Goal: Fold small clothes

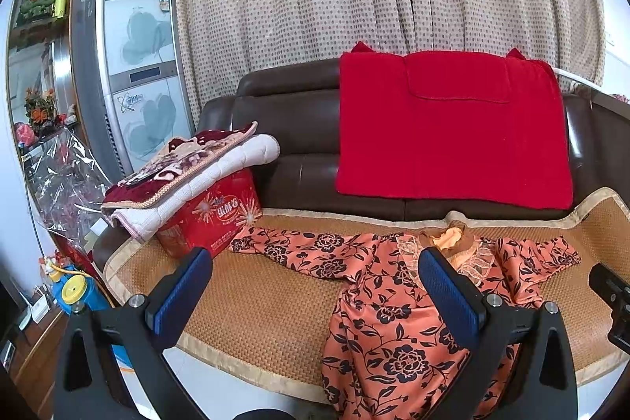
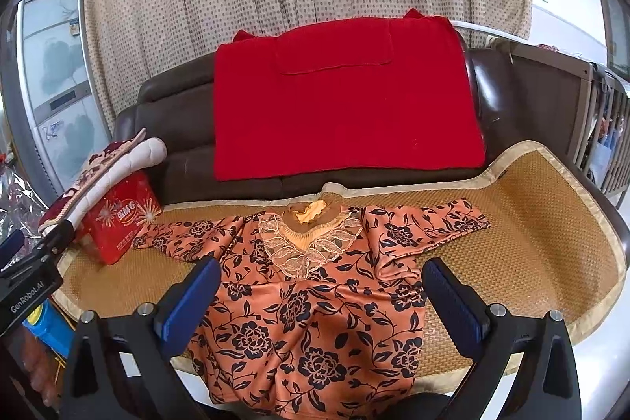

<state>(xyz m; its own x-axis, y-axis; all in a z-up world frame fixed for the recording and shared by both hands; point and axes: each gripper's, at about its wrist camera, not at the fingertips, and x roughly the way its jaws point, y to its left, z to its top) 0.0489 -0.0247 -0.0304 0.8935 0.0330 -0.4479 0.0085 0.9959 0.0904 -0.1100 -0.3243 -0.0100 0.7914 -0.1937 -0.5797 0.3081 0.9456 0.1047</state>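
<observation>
Right wrist view: brown sofa (image 2: 165, 128) with a woven mat (image 2: 531, 231) on the seat and a red blanket (image 2: 346, 105) over the backrest. The orange flowered blouse (image 2: 315, 302) lies flat on the mat, sleeves spread, hem over the front edge. My right gripper (image 2: 321, 296) hangs above it, fingers apart, empty. My left gripper (image 1: 315, 286) likewise apart, holding nothing. Red box (image 2: 118, 223) at the mat's left end.

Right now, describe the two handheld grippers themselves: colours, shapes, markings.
Both look alike. The left gripper and right gripper each have two black angular fingers with triangular cut-outs, silver bolt heads on top, and ribbed blue pads on the inner faces. In the right wrist view, the left gripper's black body carries white "GenRobot.AI" lettering. No cables or sleeves show.
</observation>
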